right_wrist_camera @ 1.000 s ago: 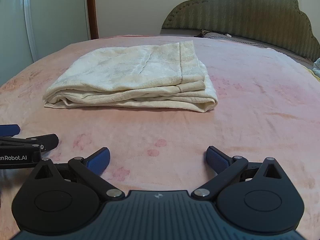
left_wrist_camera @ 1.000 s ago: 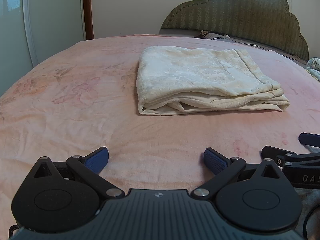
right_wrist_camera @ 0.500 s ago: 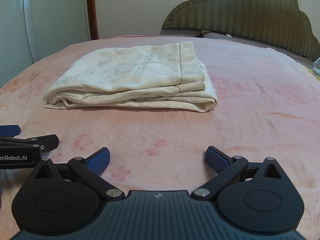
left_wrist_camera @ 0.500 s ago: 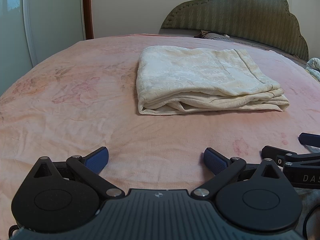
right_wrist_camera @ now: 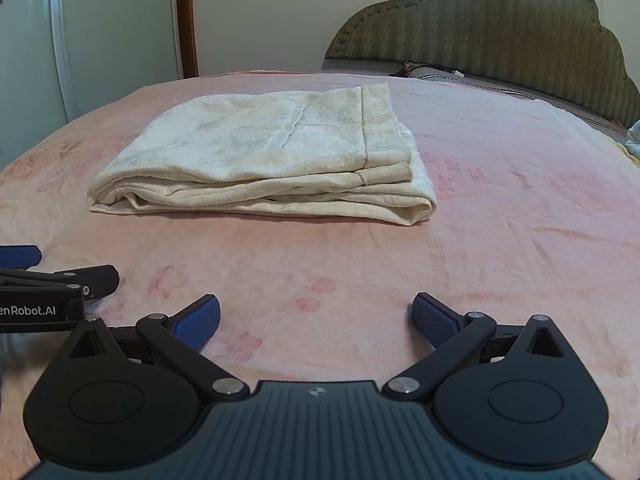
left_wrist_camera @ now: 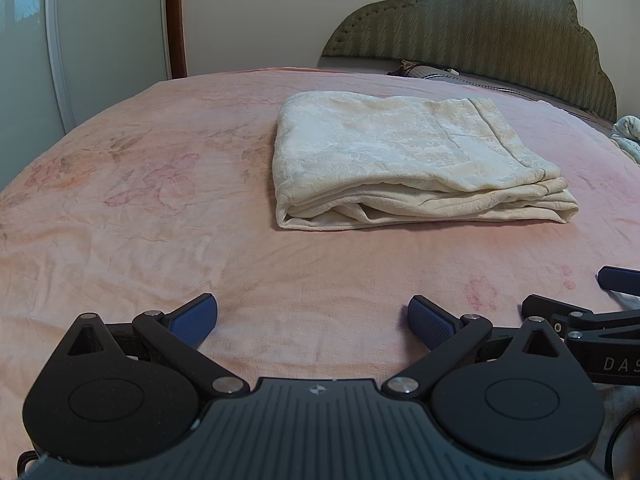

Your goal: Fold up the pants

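Left wrist view: folded pants on the bed; left gripper and right gripper — both spread wide, empty.

A broad strip of bare pink bedspread is seen between the gripper fingers and the folded cream pants, the only obstacle mid-bed. Open blanket is left on both sides of the pants. At the far end, passage is closed by the padded headboard.
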